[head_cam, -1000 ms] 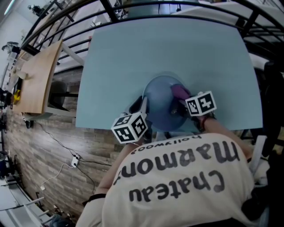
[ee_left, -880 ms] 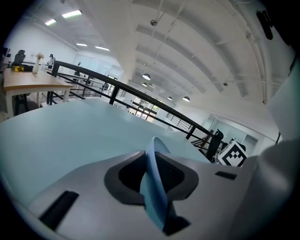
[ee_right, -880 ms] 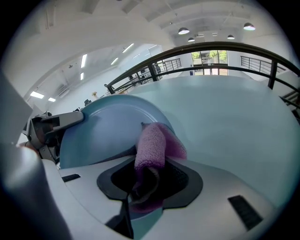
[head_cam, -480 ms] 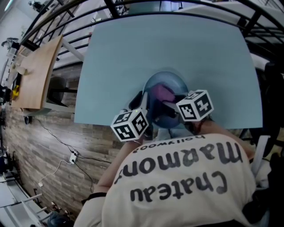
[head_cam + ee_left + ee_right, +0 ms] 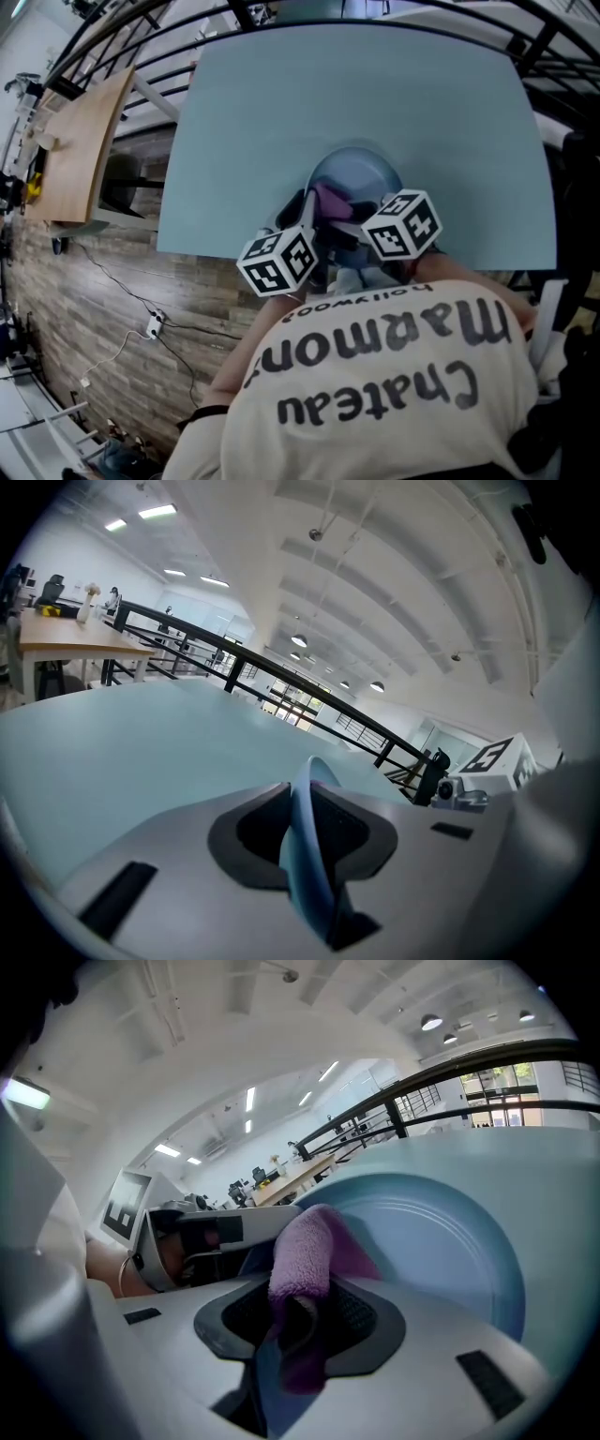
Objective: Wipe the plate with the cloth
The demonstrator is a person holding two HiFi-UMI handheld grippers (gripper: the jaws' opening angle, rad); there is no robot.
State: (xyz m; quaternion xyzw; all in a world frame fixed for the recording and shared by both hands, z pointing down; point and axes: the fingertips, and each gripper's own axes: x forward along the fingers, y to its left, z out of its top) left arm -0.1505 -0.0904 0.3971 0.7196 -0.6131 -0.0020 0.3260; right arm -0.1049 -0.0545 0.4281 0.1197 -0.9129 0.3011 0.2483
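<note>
**Head view.** Pale blue bench (image 5: 450, 112). A round blue plate (image 5: 364, 171) is raised on a tilt above the bench's near edge, close to the person's chest. A purple cloth (image 5: 328, 199) lies against the plate's near-left face.

**Left gripper view.** Left gripper (image 5: 302, 803): jaws narrow, clamped on the plate's rim, with the plate edge-on between them.

**Right gripper view.** Right gripper (image 5: 300, 1312): jaws pinched on a fold of the terry cloth. The bunched end rests on the plate's inner face, left of centre.

**Step in hand.** Judged to be mid-wipe, with much of the face still to cover.

**Next move.** It calls for dragging the cloth across the bare right-hand side under light pressure. The left grip must hold the plate steady against that push.
</note>
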